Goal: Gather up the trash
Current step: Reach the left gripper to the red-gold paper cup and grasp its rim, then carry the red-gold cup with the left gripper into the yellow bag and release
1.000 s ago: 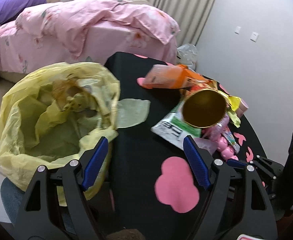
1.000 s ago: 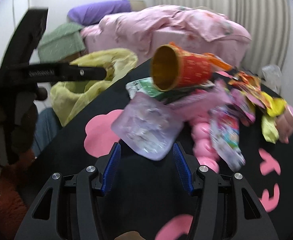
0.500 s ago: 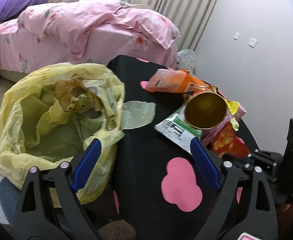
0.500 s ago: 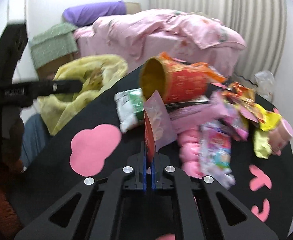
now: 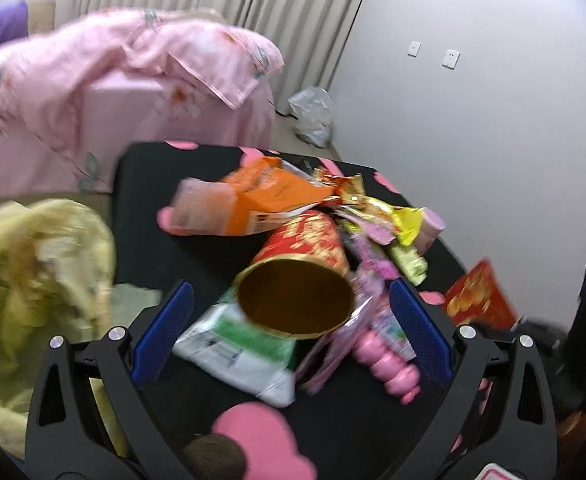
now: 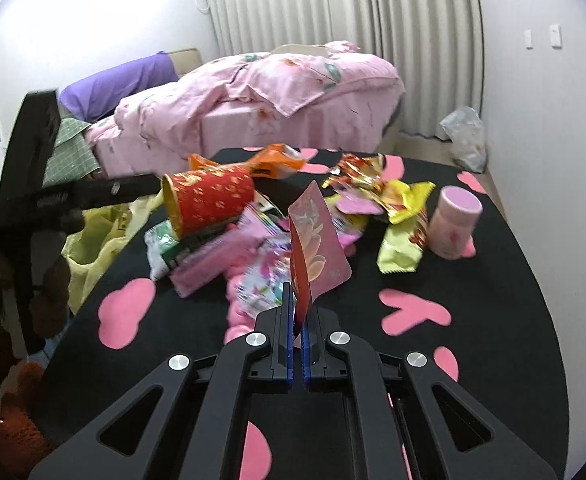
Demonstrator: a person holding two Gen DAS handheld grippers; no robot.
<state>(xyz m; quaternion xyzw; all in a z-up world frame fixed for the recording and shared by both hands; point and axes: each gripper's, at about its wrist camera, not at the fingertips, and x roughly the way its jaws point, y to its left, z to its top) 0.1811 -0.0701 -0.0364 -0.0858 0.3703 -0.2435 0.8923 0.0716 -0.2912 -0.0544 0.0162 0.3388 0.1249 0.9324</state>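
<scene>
Right claw: the right claw [image 6: 297,322] was pinched tight on a flat red-and-pink foil snack packet [image 6: 317,246], gripped by its lower edge so the packet stood upright and clear of the heap, presumably for carrying to the bag.
Left claw: the left claw [image 5: 291,320] stood wide with nothing between its blue pads [image 5: 165,328]; its jaws had just been opening, and they framed the red paper cup with the gold lining [image 5: 299,280], which looked like its next target.
Cup: it lay on its side, mouth toward the left claw, resting on a white-and-green plastic pouch [image 5: 239,350], so a grip across the rim seemed the easy one.
Trash heap: an orange crisp bag [image 5: 253,200], yellow foil wrappers [image 6: 403,200] and a pink plastic pot [image 6: 455,222] lay crowded together on the black round worktop with pink shapes [image 6: 493,280].
Bag: the yellow plastic rubbish bag [image 5: 33,280] hung open just beside the worktop's left edge, within easy reach for dropping.
</scene>
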